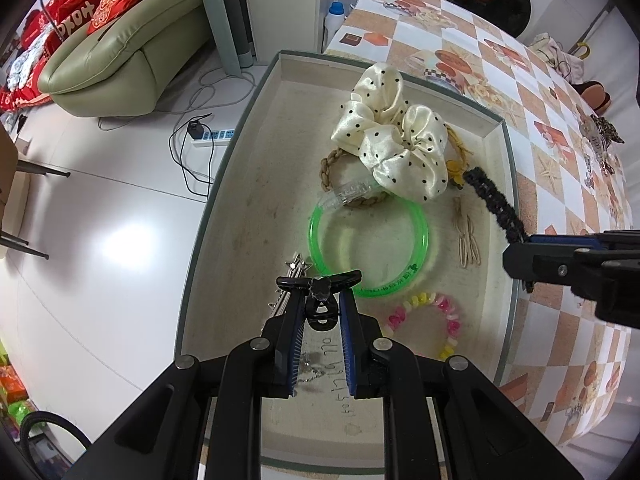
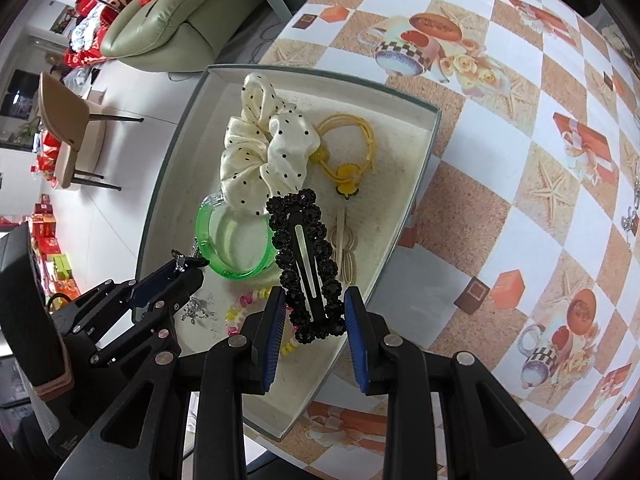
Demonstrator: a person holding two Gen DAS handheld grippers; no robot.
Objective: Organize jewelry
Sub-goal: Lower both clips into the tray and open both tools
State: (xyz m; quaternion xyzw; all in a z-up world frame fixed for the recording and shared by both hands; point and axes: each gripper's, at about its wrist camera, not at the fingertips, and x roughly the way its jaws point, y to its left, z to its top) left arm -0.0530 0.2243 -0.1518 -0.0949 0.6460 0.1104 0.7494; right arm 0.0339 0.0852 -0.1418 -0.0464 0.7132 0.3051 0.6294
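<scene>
My left gripper (image 1: 320,300) is shut on a small black hair claw clip (image 1: 319,286) and holds it over the near part of the shallow beige box (image 1: 256,92). My right gripper (image 2: 314,308) is shut on a black beaded snap hair clip (image 2: 306,256), which it holds above the box's right side; that gripper also shows in the left wrist view (image 1: 516,256). In the box lie a cream polka-dot scrunchie (image 1: 394,136), a green bangle (image 1: 368,240), a braided tan band (image 1: 332,164), a yellow hair tie (image 2: 348,148), a pastel bead bracelet (image 1: 424,316) and a beige clip (image 1: 466,240).
The box sits at the corner of a table with a checked tablecloth (image 2: 520,160). More hair pieces lie at the table's far right (image 1: 596,136). A green sofa (image 1: 132,40), a power strip with cables (image 1: 208,138) and a chair (image 2: 68,136) stand on the white floor to the left.
</scene>
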